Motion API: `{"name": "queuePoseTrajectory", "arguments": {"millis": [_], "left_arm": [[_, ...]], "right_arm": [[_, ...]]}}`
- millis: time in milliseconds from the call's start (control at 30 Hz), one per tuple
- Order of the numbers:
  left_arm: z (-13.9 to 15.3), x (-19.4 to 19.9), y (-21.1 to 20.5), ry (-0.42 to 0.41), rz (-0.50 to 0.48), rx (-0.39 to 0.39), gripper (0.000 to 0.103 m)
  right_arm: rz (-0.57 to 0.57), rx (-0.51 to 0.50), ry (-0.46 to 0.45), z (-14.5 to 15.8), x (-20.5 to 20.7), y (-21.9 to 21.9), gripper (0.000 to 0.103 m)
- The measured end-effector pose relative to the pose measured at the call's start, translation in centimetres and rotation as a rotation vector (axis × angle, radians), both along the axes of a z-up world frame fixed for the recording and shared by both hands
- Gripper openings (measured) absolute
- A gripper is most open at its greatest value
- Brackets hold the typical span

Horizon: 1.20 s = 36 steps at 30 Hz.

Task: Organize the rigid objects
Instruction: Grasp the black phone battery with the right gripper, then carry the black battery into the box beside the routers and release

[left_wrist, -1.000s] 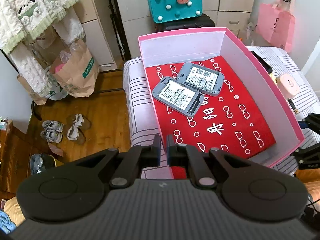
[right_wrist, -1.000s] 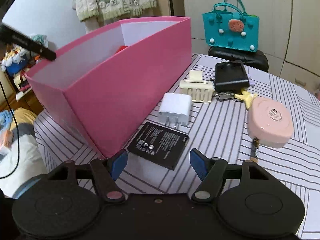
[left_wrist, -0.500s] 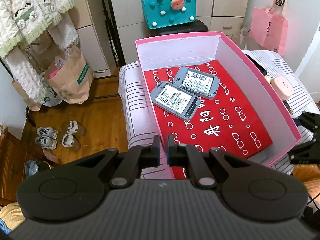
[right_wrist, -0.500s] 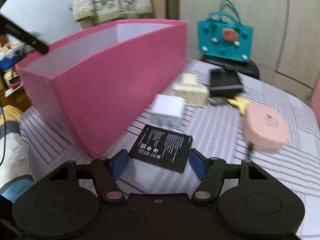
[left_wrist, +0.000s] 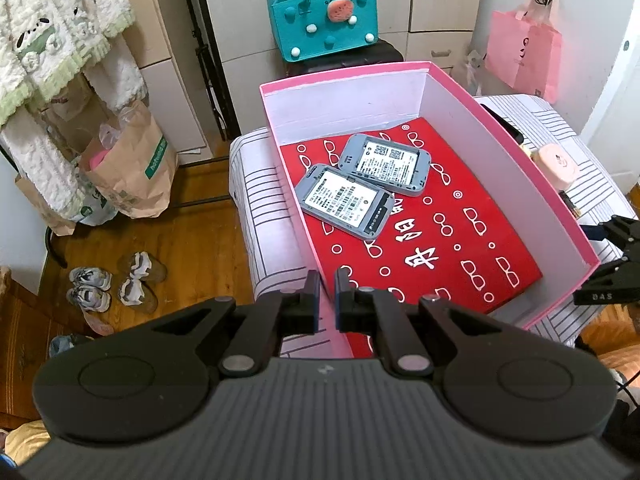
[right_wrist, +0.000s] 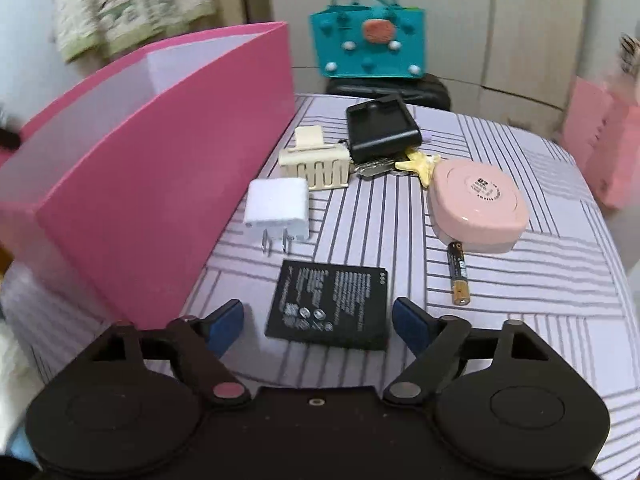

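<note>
two grey devices (left_wrist: 343,201) (left_wrist: 385,165), one pink box (left_wrist: 532,168), one flat battery (right_wrist: 330,305), one charger (right_wrist: 278,204).

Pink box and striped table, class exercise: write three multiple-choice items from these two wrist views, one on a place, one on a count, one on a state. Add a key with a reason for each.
1. Where does the flat black battery lie?
A. inside the pink box
B. on the striped tablecloth, just ahead of the right gripper
C. on top of the pink round case

2. How many grey devices lie in the pink box?
A. one
B. two
C. four

3. How do the left gripper's jaws stand?
A. shut, nothing between them
B. clamped on a grey device
C. wide apart

Key:
1 B: the battery rests on the striped tablecloth, ahead of the right gripper, whose jaws are opening.
2 B: two grey devices lie side by side on the red lining.
3 A: the left gripper shows only a slit between its pads, and nothing in it.
</note>
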<state>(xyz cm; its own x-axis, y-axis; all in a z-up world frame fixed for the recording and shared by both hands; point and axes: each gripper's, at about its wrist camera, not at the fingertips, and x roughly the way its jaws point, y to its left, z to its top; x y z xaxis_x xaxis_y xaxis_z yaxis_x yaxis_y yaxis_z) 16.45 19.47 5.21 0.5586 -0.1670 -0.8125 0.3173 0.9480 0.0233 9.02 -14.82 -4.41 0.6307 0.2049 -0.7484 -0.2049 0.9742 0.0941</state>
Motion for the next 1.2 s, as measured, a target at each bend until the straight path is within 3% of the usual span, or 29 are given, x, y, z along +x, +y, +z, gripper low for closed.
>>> {"name": "queuePoseTrajectory", "arguments": {"millis": [67, 133, 167, 400, 733, 933, 1200], "left_arm": [[0.0, 0.0, 0.0, -0.003, -0.001, -0.003, 0.006], [-0.1, -0.1, 0.1, -0.005, -0.004, -0.004, 0.006], [-0.1, -0.1, 0.1, -0.006, -0.006, -0.004, 0.006], [-0.1, -0.1, 0.3, -0.008, -0.015, -0.012, 0.007], [0.0, 0.2, 0.2, 0.000, -0.037, -0.003, 0.007], [0.1, 0.4, -0.2, 0.013, -0.067, 0.028, 0.007], [0.0, 0.2, -0.4, 0.003, -0.068, 0.037, 0.007]], "right_arm": [[-0.006, 0.003, -0.009, -0.1, 0.2, 0.2, 0.088], [0.007, -0.049, -0.034, -0.2, 0.0, 0.6, 0.079], [0.013, -0.044, -0.043, -0.1, 0.0, 0.4, 0.068], [0.042, -0.049, -0.033, 0.2, 0.0, -0.2, 0.068], [-0.012, -0.042, -0.053, 1.1, -0.5, -0.2, 0.067], [-0.002, -0.088, -0.164, 5.7, -0.8, -0.4, 0.067], [0.167, -0.061, -0.304, 12.8, 0.3, 2.1, 0.067]]}}
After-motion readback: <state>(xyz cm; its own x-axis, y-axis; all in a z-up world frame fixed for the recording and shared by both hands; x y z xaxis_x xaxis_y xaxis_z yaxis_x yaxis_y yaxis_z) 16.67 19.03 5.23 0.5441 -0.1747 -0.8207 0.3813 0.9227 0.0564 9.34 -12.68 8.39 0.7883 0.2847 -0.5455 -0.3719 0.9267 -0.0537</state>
